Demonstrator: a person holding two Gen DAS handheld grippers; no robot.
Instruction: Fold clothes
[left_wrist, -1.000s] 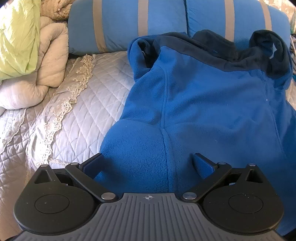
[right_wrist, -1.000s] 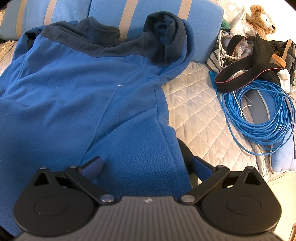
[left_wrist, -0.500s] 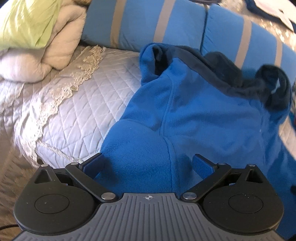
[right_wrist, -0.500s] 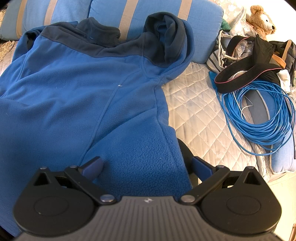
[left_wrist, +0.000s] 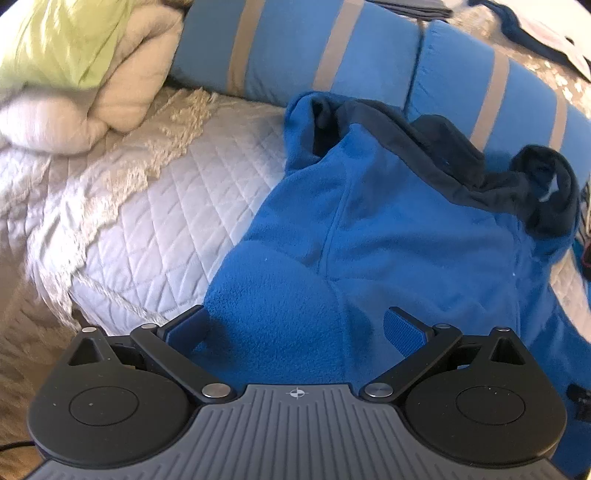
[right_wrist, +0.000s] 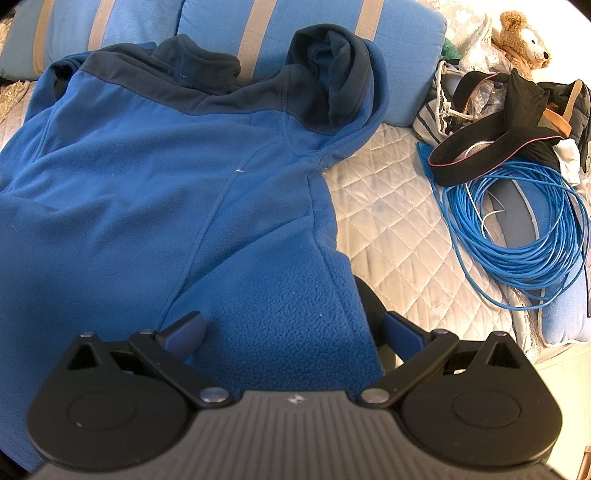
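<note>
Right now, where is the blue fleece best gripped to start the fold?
Probably the bottom hem of the blue fleece, approached from the foot of the bed. It lies flat, collar toward the striped pillows, with the hem nearest the open left gripper and right gripper.

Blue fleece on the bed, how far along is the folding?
Done: the blue fleece lies spread on the quilt. In hand: the left gripper and right gripper each straddle a hem corner, jaws wide open. Left: gripping and every fold.

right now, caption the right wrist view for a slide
Open right gripper straddling the blue fleece jacket's hem on a quilted bed.
</note>
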